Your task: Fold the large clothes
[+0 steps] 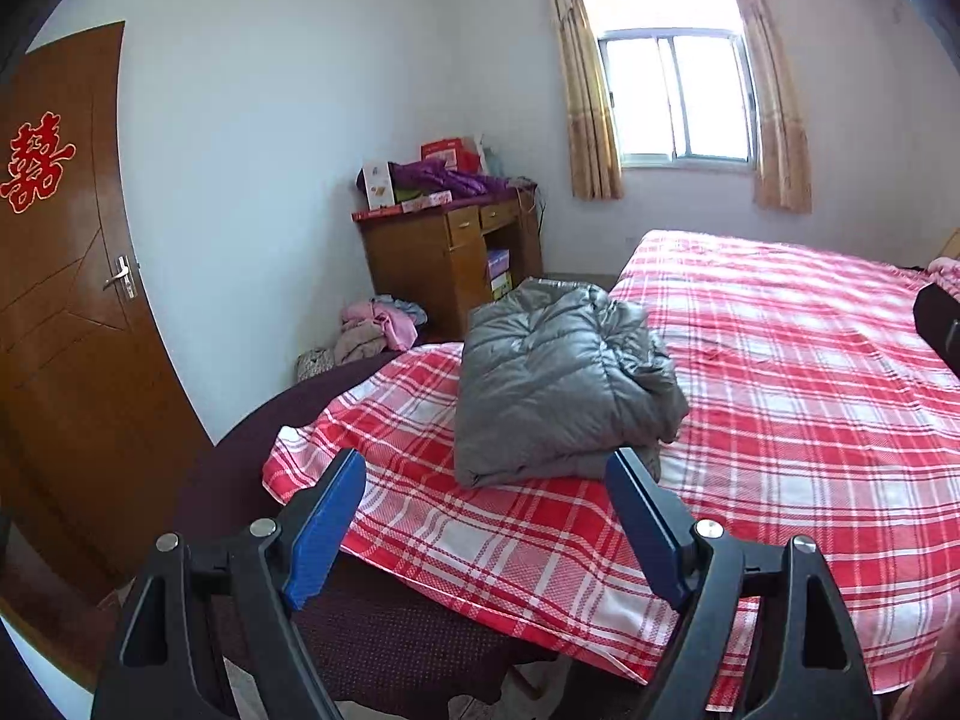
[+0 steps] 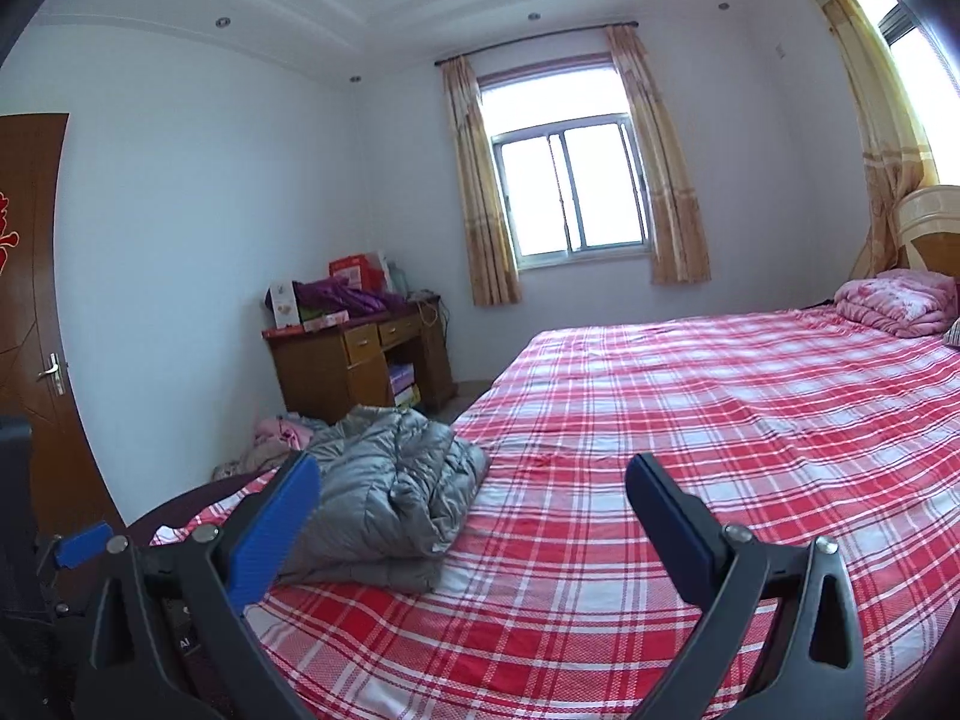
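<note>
A grey puffer jacket (image 1: 558, 384) lies folded into a thick bundle near the corner of the bed (image 1: 810, 396), on the red and white plaid sheet. My left gripper (image 1: 486, 468) is held back from the bundle's near edge, its blue pads wide apart and nothing between them. In the right wrist view the same jacket (image 2: 390, 492) sits left of centre on the bed (image 2: 690, 450). My right gripper (image 2: 474, 474) hovers open above the sheet, with its left pad in front of the jacket's edge and nothing gripped.
A wooden desk (image 1: 450, 252) piled with boxes and purple cloth stands against the far wall. Loose clothes (image 1: 378, 330) lie heaped on the floor beside it. A brown door (image 1: 60, 300) is at left. A pink quilt (image 2: 894, 300) lies by the headboard.
</note>
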